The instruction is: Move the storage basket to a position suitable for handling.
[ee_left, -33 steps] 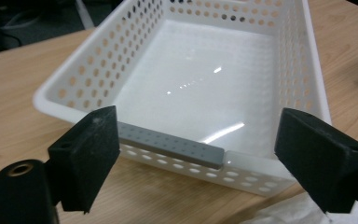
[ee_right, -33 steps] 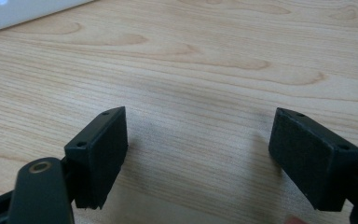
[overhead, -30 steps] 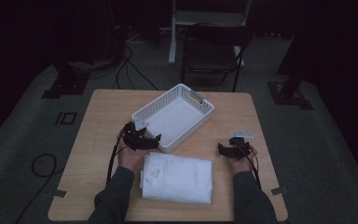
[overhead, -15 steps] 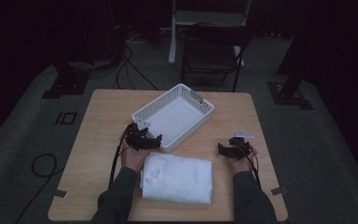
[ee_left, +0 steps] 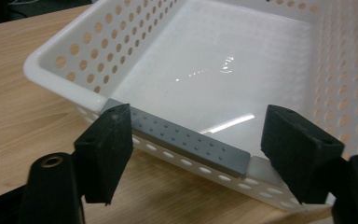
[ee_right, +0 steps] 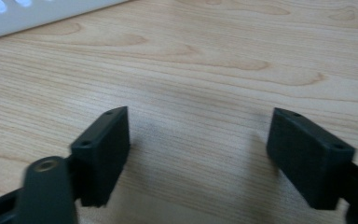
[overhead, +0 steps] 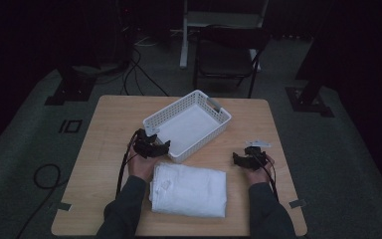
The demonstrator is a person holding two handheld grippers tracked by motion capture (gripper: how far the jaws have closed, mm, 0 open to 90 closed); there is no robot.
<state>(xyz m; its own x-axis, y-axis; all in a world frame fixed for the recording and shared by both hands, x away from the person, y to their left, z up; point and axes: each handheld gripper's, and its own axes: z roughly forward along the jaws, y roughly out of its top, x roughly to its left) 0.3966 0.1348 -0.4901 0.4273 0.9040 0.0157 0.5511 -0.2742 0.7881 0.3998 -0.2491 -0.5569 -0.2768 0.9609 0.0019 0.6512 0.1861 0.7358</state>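
A white perforated basket stands empty and askew at the table's middle. A folded white towel lies at the front, between the person's forearms. My left gripper sits at the basket's near-left end. In the left gripper view its jaws straddle the grey strip on the basket's rim; they have just been closing, and the right pad stands apart from the strip. My right gripper rests to the towel's right. Its jaws have closed a little and hold nothing over bare wood.
The wooden table has free room at its left and far right. A dark chair stands beyond the far edge. Cables lie on the floor at the left. The basket's edge shows at the top left of the right gripper view.
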